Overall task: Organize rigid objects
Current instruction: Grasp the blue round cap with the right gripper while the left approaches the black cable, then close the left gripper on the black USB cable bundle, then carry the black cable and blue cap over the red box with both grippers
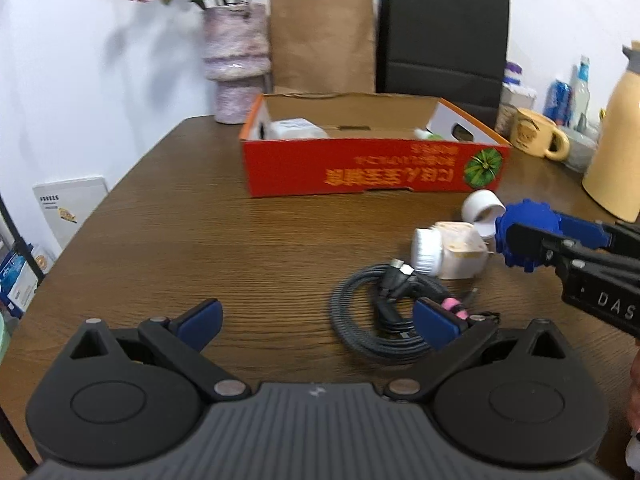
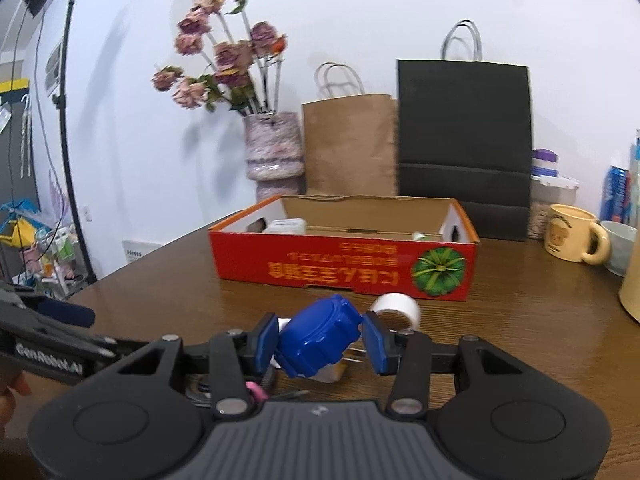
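Above table (image 2: pixel 520 340), right gripper (image 2: pixel 320 346) apparently clamps blue cap (image 2: pixel 318 338)

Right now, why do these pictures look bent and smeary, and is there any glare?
Left wrist view: fisheye lens, so corners go dark and the table edges curve; the red box and coiled cable are smeared by motion. Right wrist view: same curving; the flowers are soft, and soft glare lies on the tabletop near the white roll.

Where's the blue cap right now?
The blue cap is clamped in the right gripper, lifted above the table near the white tape roll, short of the red box.
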Demonstrator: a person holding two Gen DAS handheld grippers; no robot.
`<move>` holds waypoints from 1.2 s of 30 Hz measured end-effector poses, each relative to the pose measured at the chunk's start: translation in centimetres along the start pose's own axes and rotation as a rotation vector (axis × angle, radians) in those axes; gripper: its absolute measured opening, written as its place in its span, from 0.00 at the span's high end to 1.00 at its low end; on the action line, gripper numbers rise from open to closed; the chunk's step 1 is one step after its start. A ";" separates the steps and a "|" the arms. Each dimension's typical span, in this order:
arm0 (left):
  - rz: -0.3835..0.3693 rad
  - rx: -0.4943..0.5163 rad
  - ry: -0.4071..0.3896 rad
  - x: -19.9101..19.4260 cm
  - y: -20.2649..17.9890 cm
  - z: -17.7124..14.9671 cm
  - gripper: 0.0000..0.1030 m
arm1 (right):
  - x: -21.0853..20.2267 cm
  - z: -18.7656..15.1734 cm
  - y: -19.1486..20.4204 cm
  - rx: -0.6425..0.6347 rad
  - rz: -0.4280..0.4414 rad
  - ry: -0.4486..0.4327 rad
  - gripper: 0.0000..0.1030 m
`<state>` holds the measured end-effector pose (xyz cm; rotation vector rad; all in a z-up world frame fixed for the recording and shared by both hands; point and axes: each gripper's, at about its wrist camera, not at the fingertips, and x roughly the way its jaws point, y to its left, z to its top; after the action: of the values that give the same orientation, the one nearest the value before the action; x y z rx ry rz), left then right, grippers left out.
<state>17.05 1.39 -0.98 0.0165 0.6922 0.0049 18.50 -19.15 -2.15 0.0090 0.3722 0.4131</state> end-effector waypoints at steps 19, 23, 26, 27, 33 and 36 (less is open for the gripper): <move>-0.087 0.094 0.012 2.9 -3.8 -0.3 0.53 | -1.5 -0.4 -3.9 0.049 -0.026 -0.033 0.56; -0.096 0.106 0.034 3.5 -4.1 -0.3 0.53 | -1.7 -0.5 -3.9 0.049 -0.032 -0.039 0.56; -0.102 0.096 0.068 4.5 -4.0 -0.3 0.53 | -1.7 -0.6 -3.8 0.047 -0.032 -0.037 0.56; -0.108 0.085 0.069 4.6 -3.9 -0.2 0.53 | -1.7 -0.6 -3.8 0.046 -0.033 -0.038 0.56; -0.111 0.052 0.052 4.6 -3.6 -0.3 0.61 | -1.7 -0.6 -3.7 0.044 -0.037 -0.035 0.56; -0.112 0.034 0.044 4.3 -3.4 -0.5 0.62 | -1.7 -0.6 -3.7 0.043 -0.037 -0.036 0.56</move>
<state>20.06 -1.96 -4.17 0.0105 0.7369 -0.1145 18.30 -23.21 -2.46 0.0514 0.3450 0.3680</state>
